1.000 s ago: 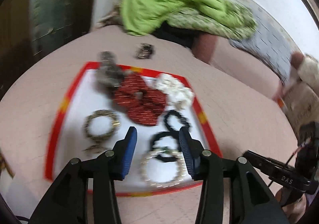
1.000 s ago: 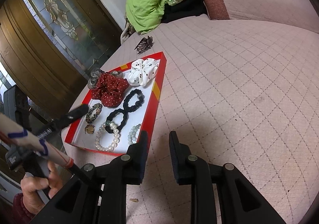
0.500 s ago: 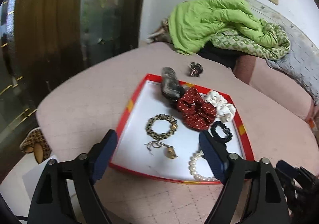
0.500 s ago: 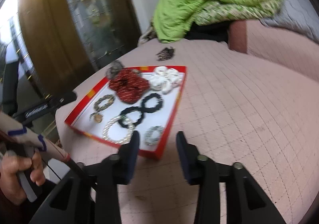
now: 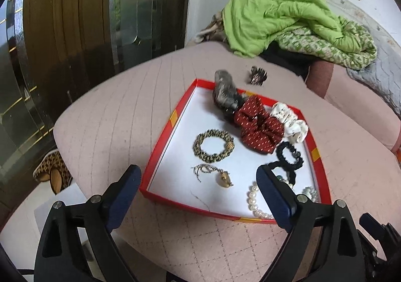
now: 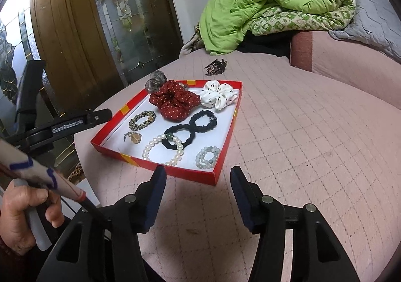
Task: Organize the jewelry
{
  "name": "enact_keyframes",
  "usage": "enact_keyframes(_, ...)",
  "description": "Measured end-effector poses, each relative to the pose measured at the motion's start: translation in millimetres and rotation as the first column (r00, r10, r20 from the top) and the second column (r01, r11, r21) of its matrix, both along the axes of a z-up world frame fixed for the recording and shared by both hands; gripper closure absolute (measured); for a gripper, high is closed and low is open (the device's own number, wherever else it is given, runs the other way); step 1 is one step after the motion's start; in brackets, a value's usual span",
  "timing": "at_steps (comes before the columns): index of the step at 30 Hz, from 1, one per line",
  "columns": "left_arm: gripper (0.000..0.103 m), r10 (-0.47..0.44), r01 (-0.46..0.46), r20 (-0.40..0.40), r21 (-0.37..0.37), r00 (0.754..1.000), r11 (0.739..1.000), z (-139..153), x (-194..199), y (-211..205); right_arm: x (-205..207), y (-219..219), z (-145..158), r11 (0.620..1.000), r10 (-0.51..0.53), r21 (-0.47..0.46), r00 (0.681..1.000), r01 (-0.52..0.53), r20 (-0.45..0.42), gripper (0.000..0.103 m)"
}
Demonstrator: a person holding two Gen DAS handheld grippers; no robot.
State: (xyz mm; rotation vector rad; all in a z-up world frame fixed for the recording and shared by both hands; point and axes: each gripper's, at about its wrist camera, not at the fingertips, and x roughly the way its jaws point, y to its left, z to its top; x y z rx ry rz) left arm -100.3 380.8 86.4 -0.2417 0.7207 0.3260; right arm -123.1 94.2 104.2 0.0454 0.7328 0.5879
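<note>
A shallow red cardboard tray with a white floor point(image 6: 226, 141) is lying on the pink quilted bed point(image 6: 300, 131), near its rounded corner. Inside it, a dark red dotted scrunchie point(image 6: 174, 102) is touching a white black-dotted scrunchie point(image 6: 218, 95); a white pearl bracelet point(image 6: 163, 149) is overlapping a black figure-eight hair tie point(image 6: 190, 131), with a small pale green bead bracelet point(image 6: 207, 157) just beside them. A brown claw hair clip point(image 6: 216, 67) is resting on the bed beyond the tray. The left gripper point(image 5: 198, 179) is hovering over the tray's near edge, its jaws having just been opening, standing wide with nothing gripped. The right gripper point(image 6: 198, 181) is hanging short of the tray, jaws likewise just opening, apart and empty.
</note>
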Motion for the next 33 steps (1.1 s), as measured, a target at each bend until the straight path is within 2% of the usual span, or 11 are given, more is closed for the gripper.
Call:
enact_keyframes(8,0.011,0.006,-0.007,-0.085,-0.022,0.996,1.000,-14,4,8,-6,9,7,0.999,0.003,0.043,1.000,-0.002,-0.023,0.044)
enact_keyframes(14,0.011,0.028,-0.030,-0.041,-0.038,0.999,0.999,-7,-11,17,-12,20,21,0.997,0.005,0.073,1.000,-0.005,0.001,0.034)
enact_keyframes(22,0.009,0.047,-0.049,0.116,0.017,0.992,0.999,29,-70,7,-28,25,30,1.000,0.001,-0.008,0.992,0.001,0.130,0.027)
enact_keyframes(26,0.001,0.030,-0.044,0.160,0.085,0.987,0.995,40,-101,-9,-44,26,27,0.996,0.045,-0.080,0.979,-0.030,0.197,0.022)
enact_keyframes(30,0.000,0.007,-0.028,0.147,0.143,0.989,0.989,43,-115,-23,-52,17,29,0.997,0.053,-0.067,0.972,-0.038,0.230,0.016)
enact_keyframes(33,0.000,0.057,-0.072,0.084,0.196,0.995,0.978,42,-111,-28,-52,12,30,0.998,0.043,-0.059,0.971,-0.030,0.234,0.014)
